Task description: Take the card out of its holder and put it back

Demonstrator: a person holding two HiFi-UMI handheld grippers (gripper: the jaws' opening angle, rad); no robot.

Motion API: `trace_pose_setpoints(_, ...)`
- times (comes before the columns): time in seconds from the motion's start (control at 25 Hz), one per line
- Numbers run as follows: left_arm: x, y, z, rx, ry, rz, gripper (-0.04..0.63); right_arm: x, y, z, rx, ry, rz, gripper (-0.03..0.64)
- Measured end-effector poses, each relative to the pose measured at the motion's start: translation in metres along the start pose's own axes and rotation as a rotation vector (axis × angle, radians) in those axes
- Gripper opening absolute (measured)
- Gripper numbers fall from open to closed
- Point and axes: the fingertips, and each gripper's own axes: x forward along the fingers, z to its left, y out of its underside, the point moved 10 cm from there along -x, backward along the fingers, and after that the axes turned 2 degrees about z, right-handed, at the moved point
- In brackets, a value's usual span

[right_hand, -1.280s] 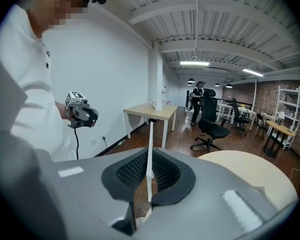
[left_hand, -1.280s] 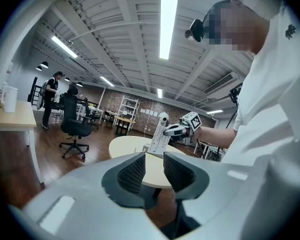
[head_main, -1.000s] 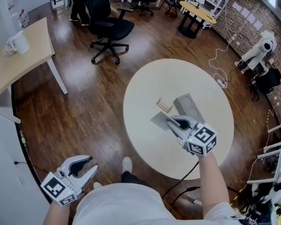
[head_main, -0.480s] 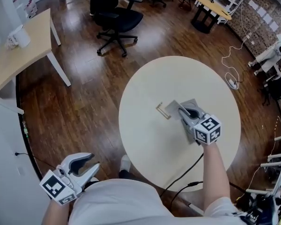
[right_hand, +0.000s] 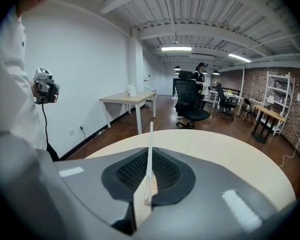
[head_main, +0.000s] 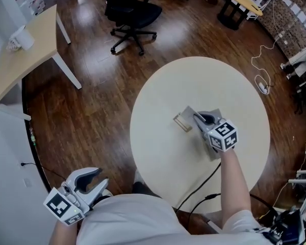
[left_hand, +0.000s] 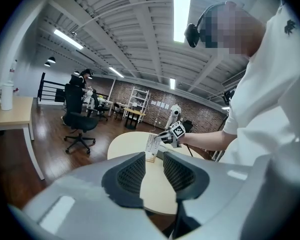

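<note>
On the round cream table lies a small wooden card holder. My right gripper is shut on a pale card, right beside the holder. In the right gripper view the card stands edge-on between the pads of the right gripper, with the wooden holder at its lower edge; I cannot tell whether the card sits in the slot. My left gripper hangs open and empty off the table at the lower left. In its own view the left gripper looks toward the table.
A black office chair stands on the wood floor beyond the table. A light wooden desk with a white jug is at the far left. A white cable lies on the floor to the right.
My right gripper has carried the card away from the near side of the table and up to the wooden holder. The left gripper has stayed low and open.
</note>
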Motion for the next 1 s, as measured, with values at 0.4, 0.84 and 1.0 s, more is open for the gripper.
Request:
trace_pose_setpoints(0.4, 0.009, -0.001, 0.004, -0.015, -0.004, 0.02, 0.12, 0.007, 0.006, -0.009, 0.029, -0.006, -0.011, 0.021)
trace_pose_setpoints(0.84, 0.016, -0.006, 0.006, -0.016, 0.002, 0.03, 0.12, 0.011, 0.003, -0.012, 0.023, -0.031, -0.02, 0.021)
trace_pose_setpoints(1.0, 0.018, -0.006, 0.006, -0.019, 0.003, 0.033, 0.12, 0.012, 0.005, -0.012, 0.026, -0.037, -0.016, 0.021)
